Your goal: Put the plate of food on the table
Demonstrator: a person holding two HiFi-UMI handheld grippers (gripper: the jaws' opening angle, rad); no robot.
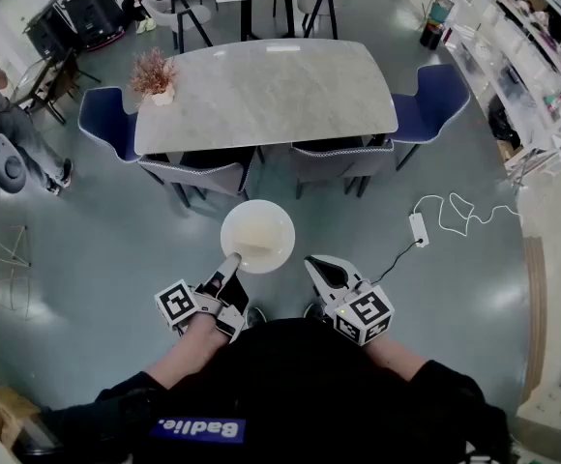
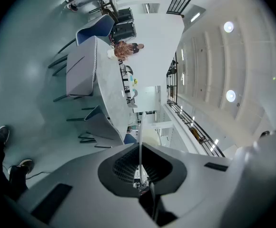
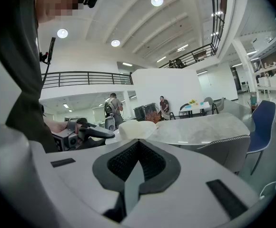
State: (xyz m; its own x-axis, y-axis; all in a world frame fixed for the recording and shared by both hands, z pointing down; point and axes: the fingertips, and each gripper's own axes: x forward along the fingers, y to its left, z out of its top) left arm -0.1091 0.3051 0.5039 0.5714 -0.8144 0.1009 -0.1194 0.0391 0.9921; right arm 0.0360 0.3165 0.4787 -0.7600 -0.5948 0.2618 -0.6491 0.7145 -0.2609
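White and shallow, the plate [image 1: 257, 237] hangs over the floor [image 1: 116, 259], short of the grey table [image 1: 266, 93]. The left claw [image 1: 232, 260] pinches its near rim to carry it level. The right claw [image 1: 319, 269], beside it, is closed on nothing.

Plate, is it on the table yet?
Not yet. The left claw holds the plate by its rim above the floor, short of the table.

- Plate [image 2: 139, 144] shows edge-on in the left gripper view (contents hidden).
- Seated person [image 1: 19, 129] is cut off at the head view's left edge.
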